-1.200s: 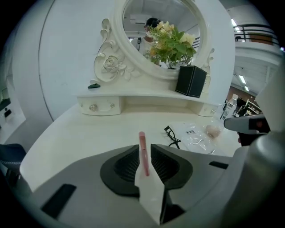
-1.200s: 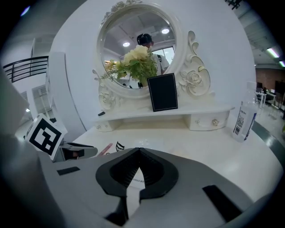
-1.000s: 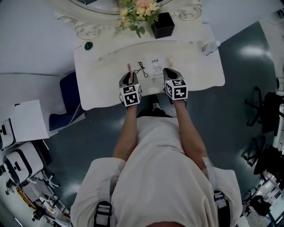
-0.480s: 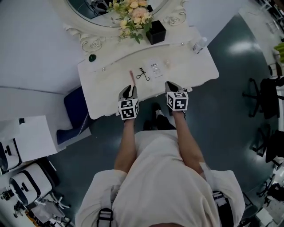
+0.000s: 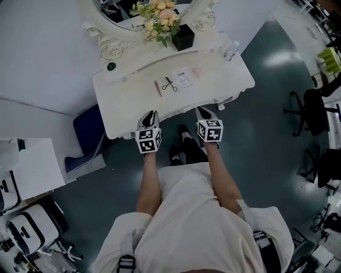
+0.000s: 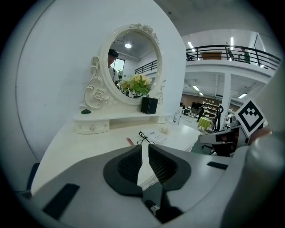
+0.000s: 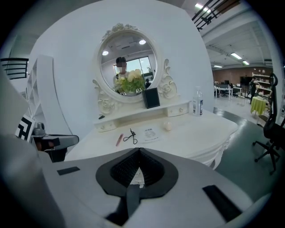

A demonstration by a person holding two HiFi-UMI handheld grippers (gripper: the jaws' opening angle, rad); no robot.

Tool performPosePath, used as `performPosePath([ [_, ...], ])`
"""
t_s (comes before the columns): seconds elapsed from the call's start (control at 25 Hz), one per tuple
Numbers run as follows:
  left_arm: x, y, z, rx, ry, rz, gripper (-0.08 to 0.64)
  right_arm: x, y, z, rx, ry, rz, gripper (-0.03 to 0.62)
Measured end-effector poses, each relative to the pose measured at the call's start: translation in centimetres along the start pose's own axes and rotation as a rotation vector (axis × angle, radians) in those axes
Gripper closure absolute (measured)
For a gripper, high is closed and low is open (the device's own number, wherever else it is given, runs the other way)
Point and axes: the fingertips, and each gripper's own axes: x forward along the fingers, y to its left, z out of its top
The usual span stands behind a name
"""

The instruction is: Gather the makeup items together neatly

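On the white dressing table (image 5: 128,109) lie a pink stick (image 5: 157,88), a black eyelash curler (image 5: 170,83), a white packet (image 5: 184,79) and a small pale puff (image 5: 196,71), in a loose row. Both grippers hang at the table's front edge, well short of these items. My left gripper (image 5: 151,113) has its jaws drawn nearly together, only a thin slit showing (image 6: 144,146), with nothing in it. My right gripper (image 5: 203,110) is shut and empty (image 7: 139,150). The right gripper view shows the stick (image 7: 119,139), curler (image 7: 130,136), packet (image 7: 149,132) and puff (image 7: 167,126) ahead.
An oval mirror (image 7: 127,60) stands at the back with flowers (image 5: 158,13) and a black box (image 5: 183,37) in front of it. A clear bottle (image 5: 230,50) stands at the right end and a small green thing (image 5: 111,66) on the left shelf. Office chairs (image 5: 309,112) stand to the right.
Both grippers have drawn back from over the table's front part to its front edge. The table now sits farther away in the head view. The makeup items have not moved.
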Motion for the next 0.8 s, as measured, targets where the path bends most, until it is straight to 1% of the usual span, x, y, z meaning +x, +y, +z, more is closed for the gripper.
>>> performPosePath([
  [0.16,-1.3,-0.5,-1.0,0.013,-0.012,-0.016,0.524,-1.3,0.5,-1.0,-0.001,-0.017,-0.008,0.552],
  [0.28,-2.1,-0.4,-1.0,0.020,-0.035,-0.003,0.545,-2.0,0.8,-1.5,-0.011,-0.024,-0.008,0.552],
  [0.36,-2.3,-0.3,-1.0,0.024,-0.041,-0.007,0.546,-2.2,0.9,-1.6,-0.018,-0.026,-0.010,0.552],
  [0.44,-2.4,-0.4,-0.9,0.012,-0.045,-0.022,0.546,-2.4,1.0,-1.6,-0.027,-0.028,-0.014,0.552],
  [0.56,-2.4,-0.3,-0.6,-0.009,-0.051,-0.023,0.545,-2.5,1.0,-1.2,-0.050,-0.028,-0.015,0.552],
  [0.8,-2.3,0.0,-0.5,-0.027,-0.058,-0.032,0.545,-2.6,1.4,-1.2,-0.050,-0.021,-0.013,0.552],
])
